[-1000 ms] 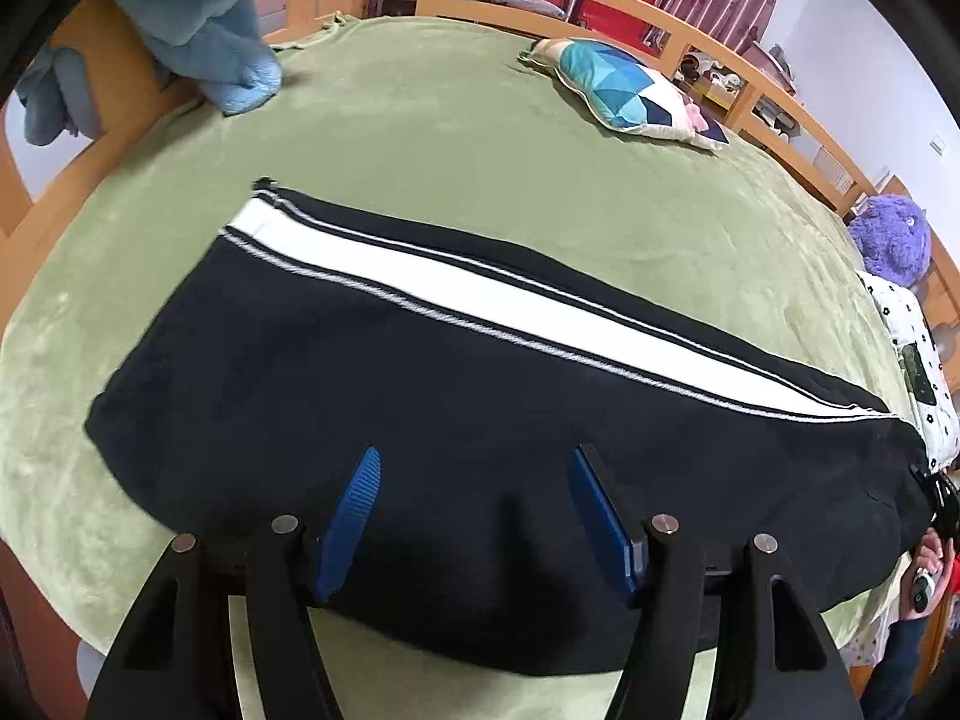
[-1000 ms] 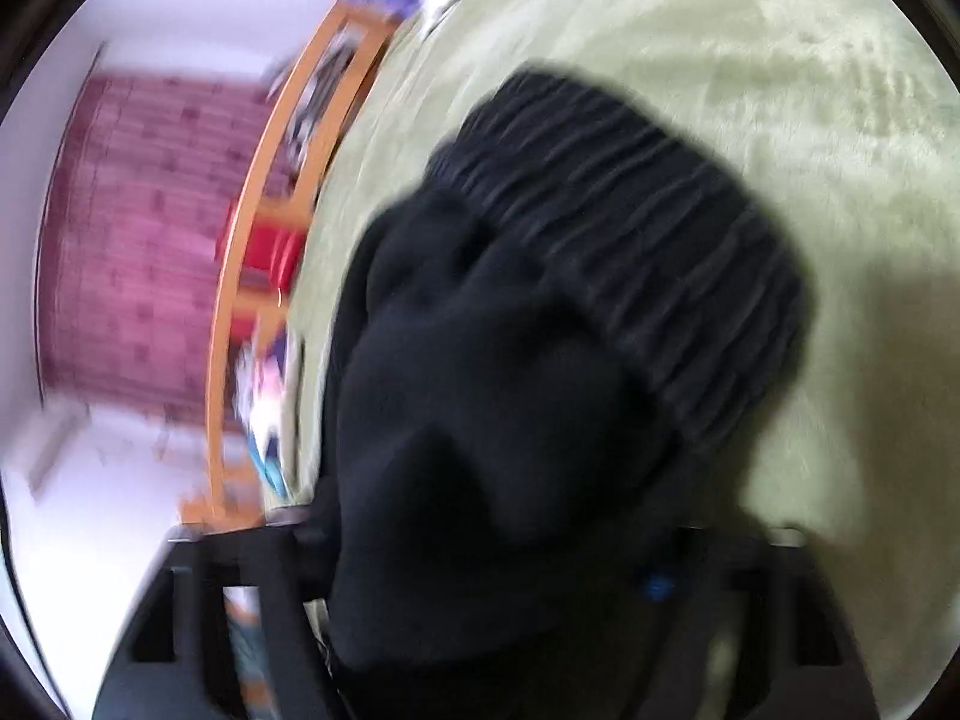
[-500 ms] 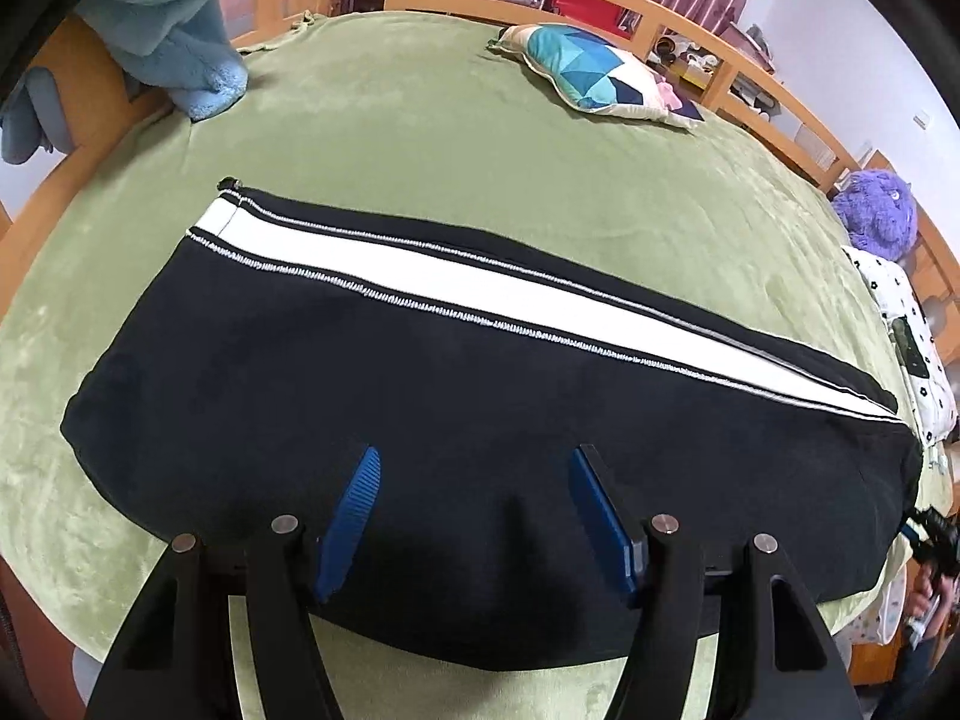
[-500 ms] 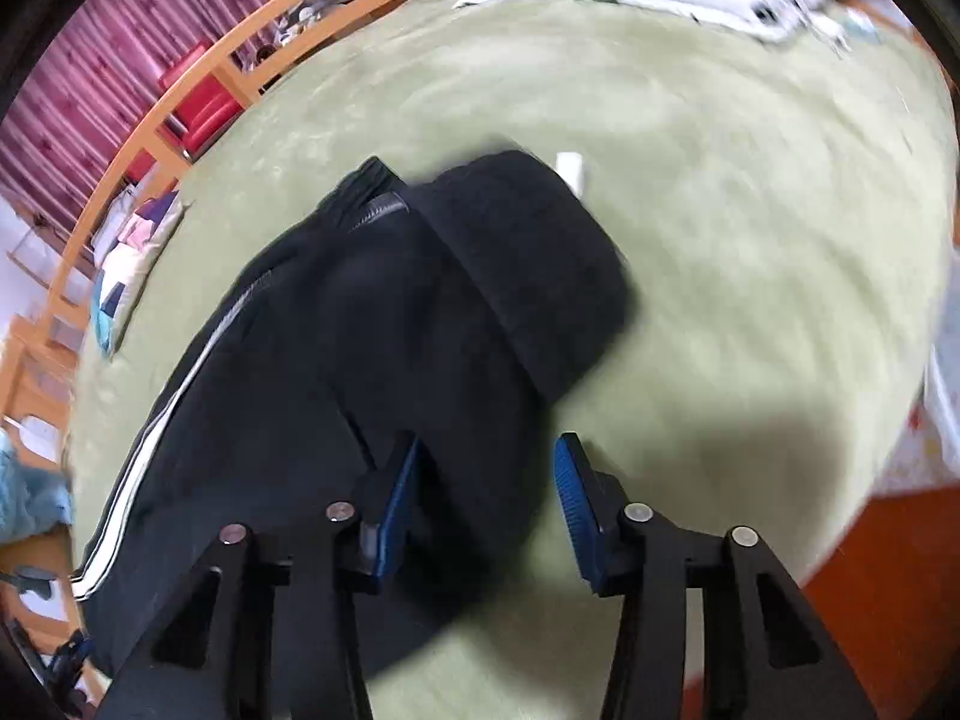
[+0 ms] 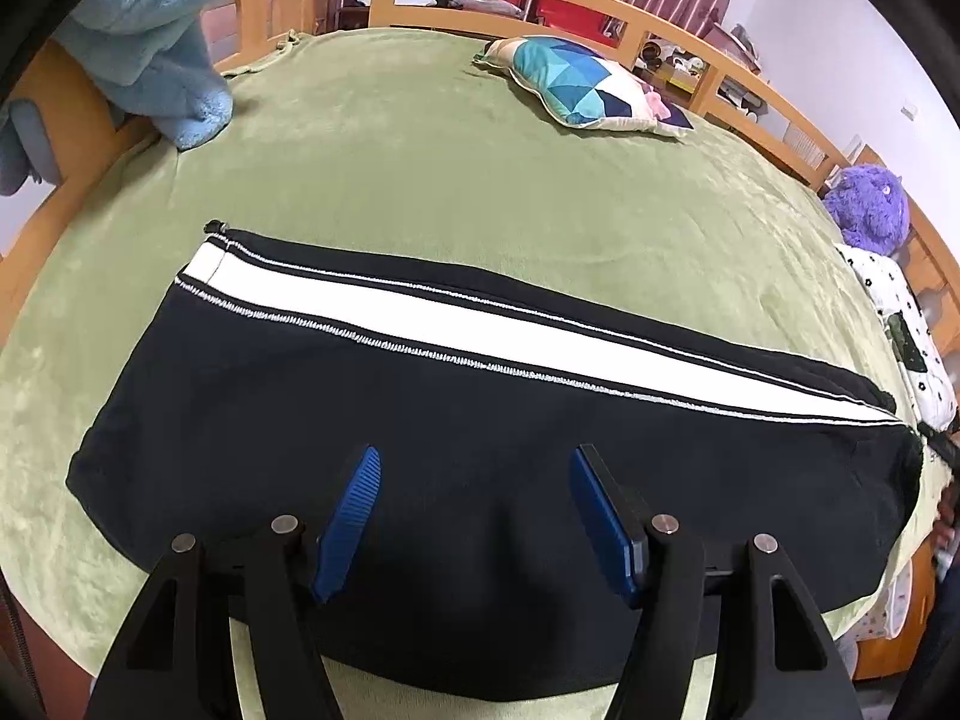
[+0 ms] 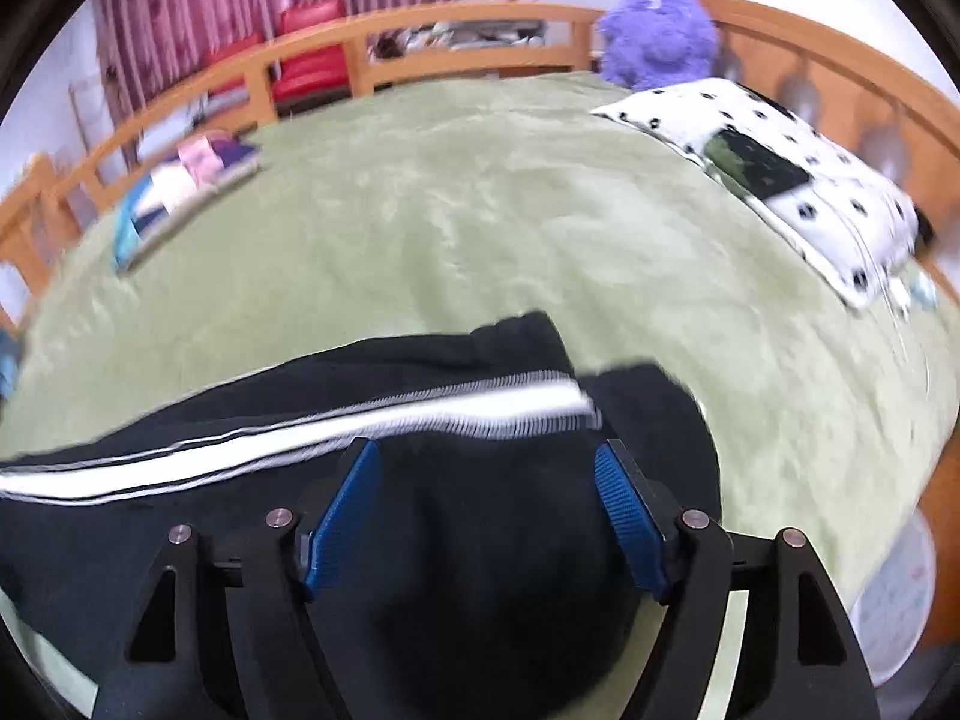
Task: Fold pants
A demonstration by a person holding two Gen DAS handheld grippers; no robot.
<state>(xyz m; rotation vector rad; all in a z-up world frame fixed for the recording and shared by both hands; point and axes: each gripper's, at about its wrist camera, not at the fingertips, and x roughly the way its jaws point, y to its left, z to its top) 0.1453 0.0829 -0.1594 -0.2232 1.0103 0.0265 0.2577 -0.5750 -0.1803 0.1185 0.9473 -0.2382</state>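
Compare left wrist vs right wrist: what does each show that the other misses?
Left wrist only: the blue blanket on the bed frame, and the pants' hem end, lying flat. Right wrist only: the pants' bunched end beside the dotted pillow, whose full top shows with a dark rectangular thing on it. Both: pants with white stripe, green bedspread, patterned cushion, purple plush, and each view's own tool, left and right, open.
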